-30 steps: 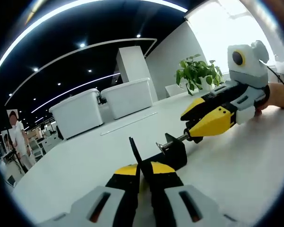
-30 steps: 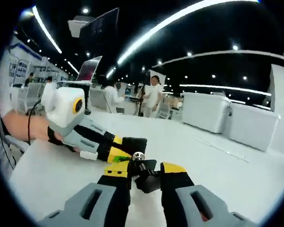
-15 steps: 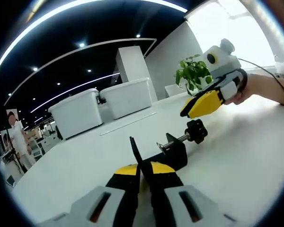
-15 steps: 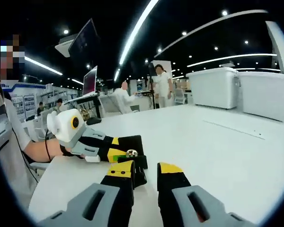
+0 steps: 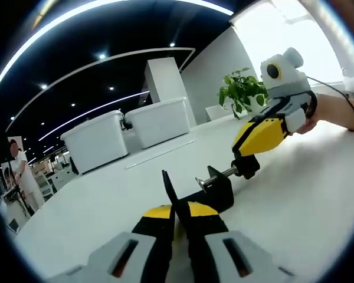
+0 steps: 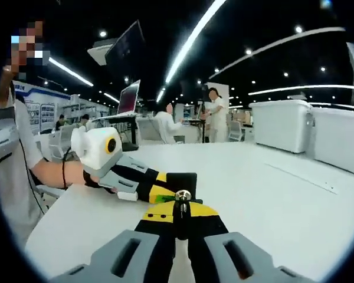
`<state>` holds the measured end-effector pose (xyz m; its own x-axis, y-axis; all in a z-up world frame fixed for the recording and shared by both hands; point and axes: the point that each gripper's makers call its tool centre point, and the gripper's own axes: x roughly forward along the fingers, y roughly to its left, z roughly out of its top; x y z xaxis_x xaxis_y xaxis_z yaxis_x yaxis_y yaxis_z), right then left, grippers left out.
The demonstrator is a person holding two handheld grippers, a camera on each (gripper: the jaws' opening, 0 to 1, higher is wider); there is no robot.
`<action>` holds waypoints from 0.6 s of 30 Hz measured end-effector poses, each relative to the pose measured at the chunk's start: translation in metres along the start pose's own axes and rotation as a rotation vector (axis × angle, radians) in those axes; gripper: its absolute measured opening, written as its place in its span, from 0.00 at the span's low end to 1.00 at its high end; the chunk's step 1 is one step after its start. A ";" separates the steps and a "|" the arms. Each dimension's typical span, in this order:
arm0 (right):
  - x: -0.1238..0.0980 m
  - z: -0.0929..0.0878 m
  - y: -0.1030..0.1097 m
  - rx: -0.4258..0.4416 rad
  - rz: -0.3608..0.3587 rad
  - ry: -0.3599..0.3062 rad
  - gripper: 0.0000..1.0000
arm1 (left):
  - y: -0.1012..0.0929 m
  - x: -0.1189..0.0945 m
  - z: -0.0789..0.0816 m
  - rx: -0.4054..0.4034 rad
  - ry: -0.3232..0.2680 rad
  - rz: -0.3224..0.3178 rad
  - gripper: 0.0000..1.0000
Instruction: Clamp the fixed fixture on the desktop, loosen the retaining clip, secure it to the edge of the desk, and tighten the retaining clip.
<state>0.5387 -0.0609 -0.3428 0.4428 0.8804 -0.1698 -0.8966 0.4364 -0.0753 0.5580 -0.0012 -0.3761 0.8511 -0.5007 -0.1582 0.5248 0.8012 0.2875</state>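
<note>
1. Left gripper (image 5: 176,221), at the bottom centre of the left gripper view, is pinching the black fixture (image 5: 215,190) by its upright plate, jaws pressed onto it.
2. Right gripper (image 6: 181,217) is closing its jaws on the screw knob (image 5: 246,166); half a second ago they stood spread just off it.
3. Judgement: loosening is resuming.
4. Fixture is resting mid-counter (image 5: 295,212), away from any edge.
5. No readable writing.
</note>
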 end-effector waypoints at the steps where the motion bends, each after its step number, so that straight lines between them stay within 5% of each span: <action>1: 0.000 -0.001 -0.002 0.033 -0.004 0.007 0.06 | 0.000 0.000 0.000 0.000 0.000 0.001 0.07; 11: 0.002 -0.003 -0.006 0.141 -0.001 -0.005 0.22 | -0.001 0.001 0.000 -0.001 0.000 -0.001 0.07; 14: 0.004 -0.005 -0.006 0.140 -0.004 0.000 0.23 | -0.002 0.001 0.000 -0.001 0.000 -0.001 0.07; 17: 0.007 -0.025 -0.005 0.093 -0.009 0.096 0.25 | -0.002 0.000 0.000 0.000 -0.001 -0.002 0.07; 18: 0.012 -0.024 0.000 0.088 -0.007 0.070 0.26 | -0.002 0.000 0.000 -0.001 -0.003 -0.002 0.07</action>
<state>0.5436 -0.0550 -0.3685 0.4450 0.8632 -0.2384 -0.8877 0.4602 0.0094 0.5567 -0.0032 -0.3764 0.8499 -0.5033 -0.1562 0.5266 0.8005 0.2862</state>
